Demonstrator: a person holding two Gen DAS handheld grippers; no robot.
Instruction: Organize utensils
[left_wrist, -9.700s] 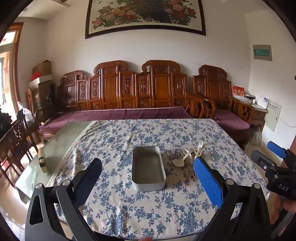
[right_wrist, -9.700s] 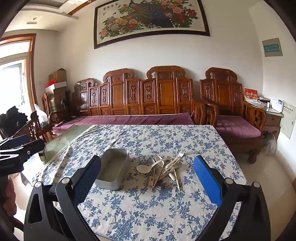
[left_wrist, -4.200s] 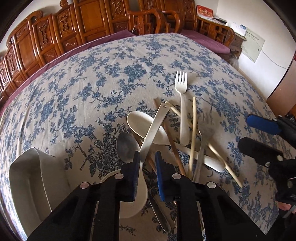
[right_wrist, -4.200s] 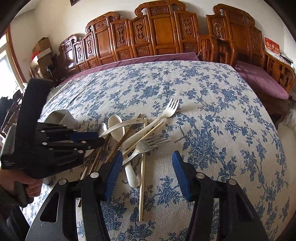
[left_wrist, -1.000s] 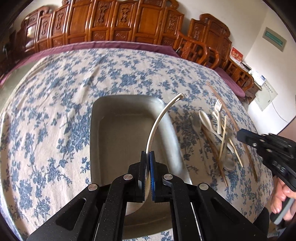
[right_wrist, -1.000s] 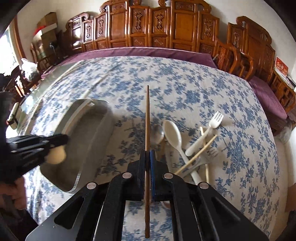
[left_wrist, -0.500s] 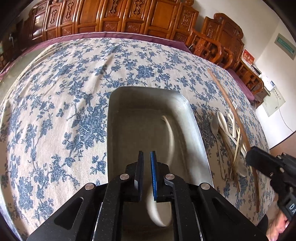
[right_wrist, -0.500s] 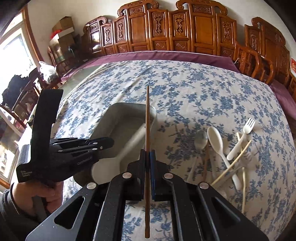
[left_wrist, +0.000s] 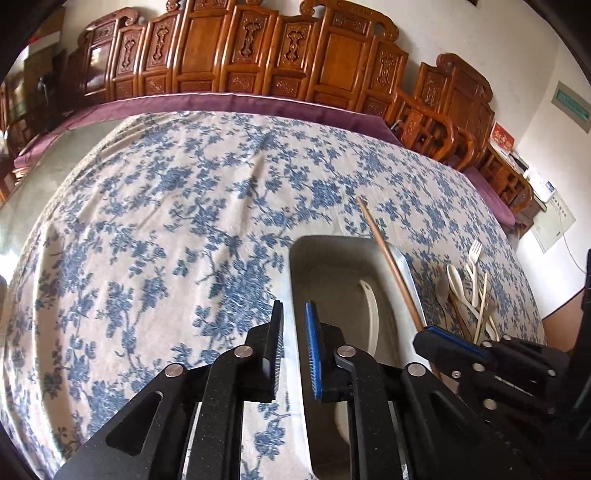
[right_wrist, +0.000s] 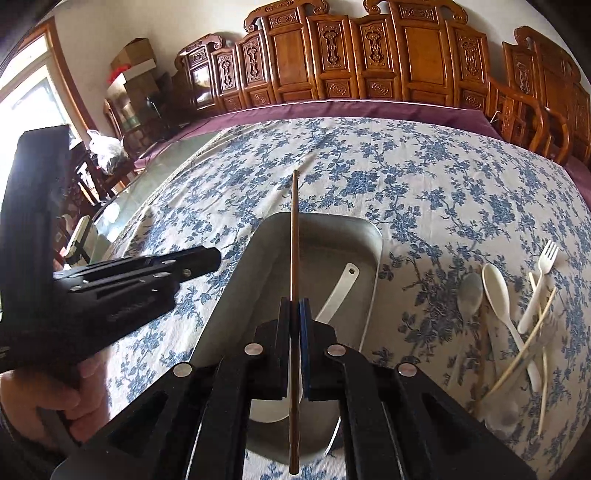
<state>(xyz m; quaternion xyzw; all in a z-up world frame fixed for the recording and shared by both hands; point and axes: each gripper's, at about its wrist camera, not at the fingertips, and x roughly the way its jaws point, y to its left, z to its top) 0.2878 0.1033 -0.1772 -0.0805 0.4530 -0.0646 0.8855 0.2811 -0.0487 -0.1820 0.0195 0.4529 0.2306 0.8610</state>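
A grey metal tray (left_wrist: 317, 258) (right_wrist: 343, 229) sits on the flowered tablecloth. A white spoon (left_wrist: 371, 314) (right_wrist: 338, 291) lies inside it. My left gripper (left_wrist: 293, 321) (right_wrist: 199, 260) is slightly open and empty, just over the tray's left rim. My right gripper (right_wrist: 294, 314) (left_wrist: 434, 332) is shut on a brown chopstick (right_wrist: 294, 236) (left_wrist: 388, 258) and holds it above the tray, pointing away along the tray's length. A pile of loose utensils (right_wrist: 517, 314) (left_wrist: 469, 295) lies right of the tray: white spoons, forks, a metal spoon and light chopsticks.
The tablecloth (left_wrist: 166, 221) covers a glass-topped table (right_wrist: 155, 173). A carved wooden bench (right_wrist: 369, 66) with purple cushions stands behind the far edge. Wooden chairs (left_wrist: 443, 129) stand at the right.
My left gripper has let go of the white spoon, which now lies in the tray, and has shifted left. My right gripper has brought the chopstick over the tray.
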